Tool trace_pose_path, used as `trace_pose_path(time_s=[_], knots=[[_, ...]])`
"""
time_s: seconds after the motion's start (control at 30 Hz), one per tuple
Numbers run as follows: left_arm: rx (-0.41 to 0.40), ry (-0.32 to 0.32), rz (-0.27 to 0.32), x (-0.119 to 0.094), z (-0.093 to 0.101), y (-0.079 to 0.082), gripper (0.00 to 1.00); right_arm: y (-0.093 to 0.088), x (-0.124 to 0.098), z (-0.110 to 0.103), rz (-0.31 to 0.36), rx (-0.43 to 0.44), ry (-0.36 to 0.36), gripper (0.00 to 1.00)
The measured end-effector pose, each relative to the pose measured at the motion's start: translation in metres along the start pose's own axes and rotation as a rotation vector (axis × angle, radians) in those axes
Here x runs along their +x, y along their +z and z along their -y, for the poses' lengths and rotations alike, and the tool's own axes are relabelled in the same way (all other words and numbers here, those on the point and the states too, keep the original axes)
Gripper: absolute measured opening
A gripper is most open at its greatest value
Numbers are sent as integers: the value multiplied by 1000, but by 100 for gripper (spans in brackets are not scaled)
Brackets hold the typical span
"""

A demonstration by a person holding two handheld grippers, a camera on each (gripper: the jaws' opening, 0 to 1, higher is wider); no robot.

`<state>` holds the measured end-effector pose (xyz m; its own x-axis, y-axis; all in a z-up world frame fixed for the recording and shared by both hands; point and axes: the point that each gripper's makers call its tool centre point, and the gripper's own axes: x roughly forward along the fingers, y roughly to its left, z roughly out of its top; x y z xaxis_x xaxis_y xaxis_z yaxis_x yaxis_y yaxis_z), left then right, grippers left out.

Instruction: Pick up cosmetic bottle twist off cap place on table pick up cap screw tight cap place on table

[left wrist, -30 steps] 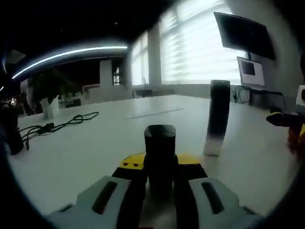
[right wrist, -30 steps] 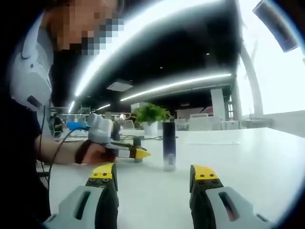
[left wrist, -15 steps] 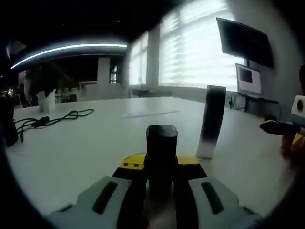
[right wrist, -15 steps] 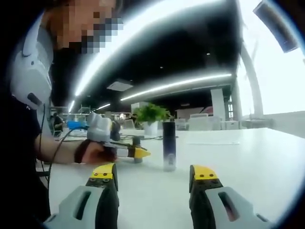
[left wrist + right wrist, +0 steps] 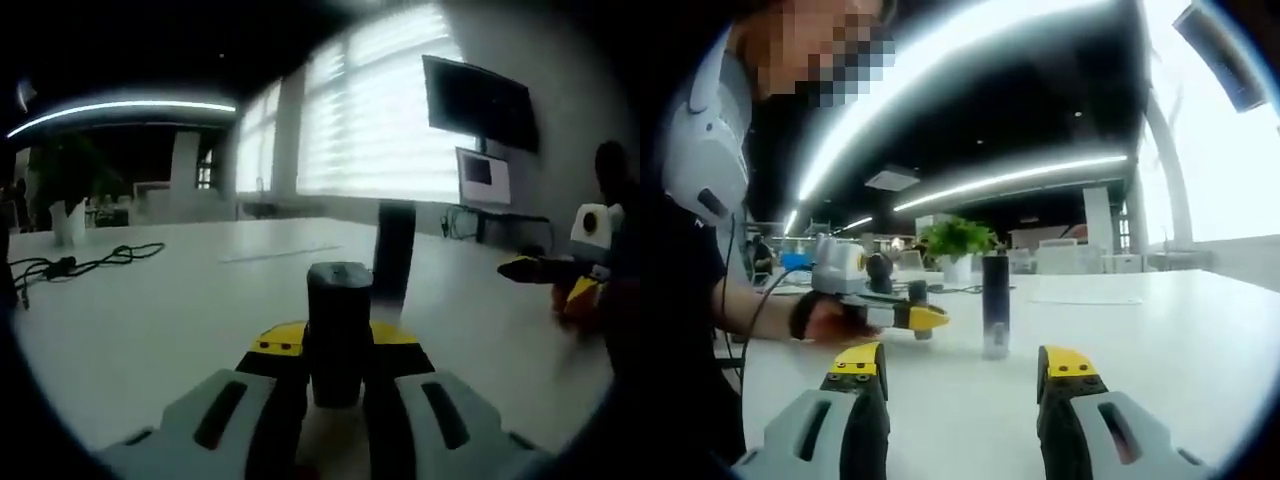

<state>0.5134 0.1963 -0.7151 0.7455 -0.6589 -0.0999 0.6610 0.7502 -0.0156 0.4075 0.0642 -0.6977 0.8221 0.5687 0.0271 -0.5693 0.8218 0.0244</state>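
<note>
My left hand-held gripper [image 5: 338, 385] is clamped on the dark cap [image 5: 339, 318], its two jaws pressed against the cap's sides, and it hangs just above the white table [image 5: 150, 320]. In the right gripper view it shows from the side [image 5: 912, 320], low over the table with the cap [image 5: 919, 312] between its yellow tips.

To the right of the cap, the cosmetic bottle [image 5: 995, 305] stands upright on the table, dark above and paler at its base, apart from both tools. In the left gripper view it rises just behind the cap [image 5: 393, 262].

Farthest right, my right hand-held gripper [image 5: 962, 375] has its jaws wide apart, holding nothing, pointed at the bottle from well short of it.

I judge the cap is off and I am at the step of bringing it back. Next, the right tool should close on the bottle's body to steady it, then the cap must come square over the neck before twisting.
</note>
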Motion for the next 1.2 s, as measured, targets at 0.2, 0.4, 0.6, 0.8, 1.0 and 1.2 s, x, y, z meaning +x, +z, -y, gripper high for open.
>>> trace_pose_path(time_s=[0.2, 0.4, 0.6, 0.8, 1.0, 1.2], knots=[[3, -40, 18, -8, 6, 2, 10, 0, 0, 0, -2, -3, -1, 53], [35, -80, 47, -11, 14, 7, 10, -1, -1, 1, -4, -6, -5, 53], [62, -154, 31, -21, 28, 2, 10, -1, -1, 1, -4, -6, -6, 53], [103, -230, 32, -35, 47, -2, 11, -2, -1, 1, -5, -7, -8, 52], [95, -270, 49, -44, 58, 2, 11, -2, -1, 3, -8, -10, -12, 52], [55, -371, 81, -58, 79, 9, 11, -3, -1, 3, -10, -12, -13, 52]])
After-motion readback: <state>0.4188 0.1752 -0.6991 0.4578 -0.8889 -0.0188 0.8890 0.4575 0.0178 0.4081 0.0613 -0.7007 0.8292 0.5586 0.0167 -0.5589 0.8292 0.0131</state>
